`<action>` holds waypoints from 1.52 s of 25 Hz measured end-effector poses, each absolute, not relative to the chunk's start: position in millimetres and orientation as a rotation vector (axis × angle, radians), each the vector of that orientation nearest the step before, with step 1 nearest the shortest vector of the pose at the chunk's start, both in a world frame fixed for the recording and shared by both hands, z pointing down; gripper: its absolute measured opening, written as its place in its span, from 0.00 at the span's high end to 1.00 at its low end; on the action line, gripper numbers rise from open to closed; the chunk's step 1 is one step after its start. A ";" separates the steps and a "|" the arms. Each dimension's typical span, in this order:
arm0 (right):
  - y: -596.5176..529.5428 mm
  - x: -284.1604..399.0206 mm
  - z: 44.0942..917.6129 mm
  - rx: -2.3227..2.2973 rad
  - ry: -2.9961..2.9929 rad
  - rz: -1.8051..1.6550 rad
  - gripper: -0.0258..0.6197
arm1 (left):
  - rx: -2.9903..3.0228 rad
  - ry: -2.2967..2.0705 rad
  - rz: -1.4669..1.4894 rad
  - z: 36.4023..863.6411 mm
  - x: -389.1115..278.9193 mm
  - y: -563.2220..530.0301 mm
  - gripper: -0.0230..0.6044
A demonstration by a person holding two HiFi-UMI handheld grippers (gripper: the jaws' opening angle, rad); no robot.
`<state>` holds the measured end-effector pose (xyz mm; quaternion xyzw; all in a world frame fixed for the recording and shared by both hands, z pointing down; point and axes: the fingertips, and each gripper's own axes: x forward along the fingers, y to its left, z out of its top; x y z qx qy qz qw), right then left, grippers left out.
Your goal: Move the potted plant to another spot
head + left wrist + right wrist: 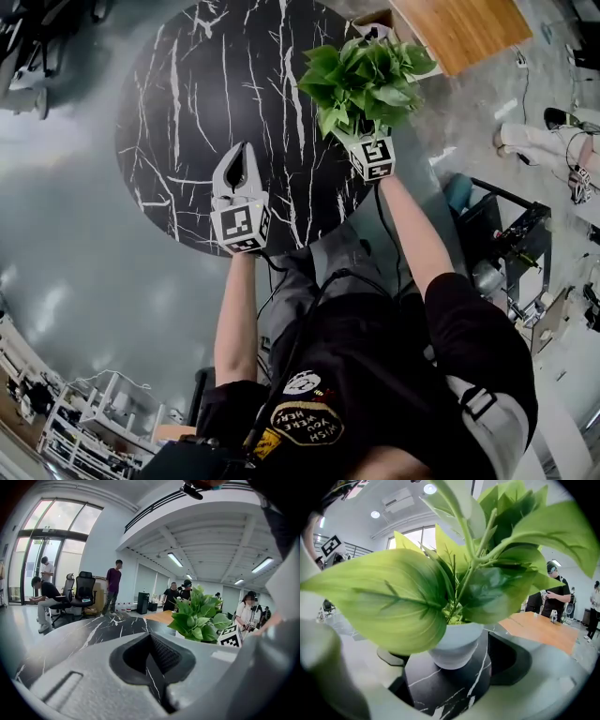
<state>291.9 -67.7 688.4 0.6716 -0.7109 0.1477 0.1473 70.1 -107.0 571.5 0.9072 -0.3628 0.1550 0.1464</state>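
1. On the far right part of the black marble table [206,94], the plant [366,80] stands upright in its pale pot [457,641], its leaves spreading wide over the rim.
2. The right gripper [451,663] reaches the plant from the near side, with its marker cube [375,157] just below the leaves in the head view.
3. Its jaws are wide apart, one on each side of the pot. Bare marble shows between the pot and the right jaw, so it has no hold there. A big leaf [382,599] hides whether the left jaw touches.
4. The pot appears to sit on the marble.
5. The left gripper [244,155] is over the near middle of the table, to the left of the plant and well apart from it. Its jaws are pressed together, leaving only a thin slit with nothing in it.
6. A wooden table [464,28] stands just beyond the plant, far right.
7. Far off, in the left gripper view, people [112,587] stand and sit near office chairs [84,590].
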 end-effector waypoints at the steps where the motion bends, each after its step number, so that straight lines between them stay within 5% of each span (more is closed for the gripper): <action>1: -62.1 293.4 691.1 1.929 -2.036 0.443 0.20 | 2.612 -1.043 0.448 571.0 69.3 -104.8 0.96; 6: -11.2 297.8 690.5 2.000 -1.967 0.607 0.27 | 2.603 -1.022 0.468 567.7 70.1 -83.9 0.96; 10: 26.8 291.2 651.3 2.105 -1.880 0.597 0.90 | 2.634 -0.977 0.454 546.9 82.0 -66.1 0.96; 11: 32.6 285.4 637.4 2.124 -1.871 0.586 0.96 | 2.646 -0.966 0.449 540.0 85.4 -61.6 0.96; 23: 70.3 199.8 454.3 2.381 -1.836 0.522 0.96 | 2.727 -0.636 0.319 425.8 95.9 11.2 0.96; 38: 130.7 180.1 373.5 2.435 -1.875 0.501 0.96 | 2.846 -0.572 0.339 359.8 110.6 86.3 0.96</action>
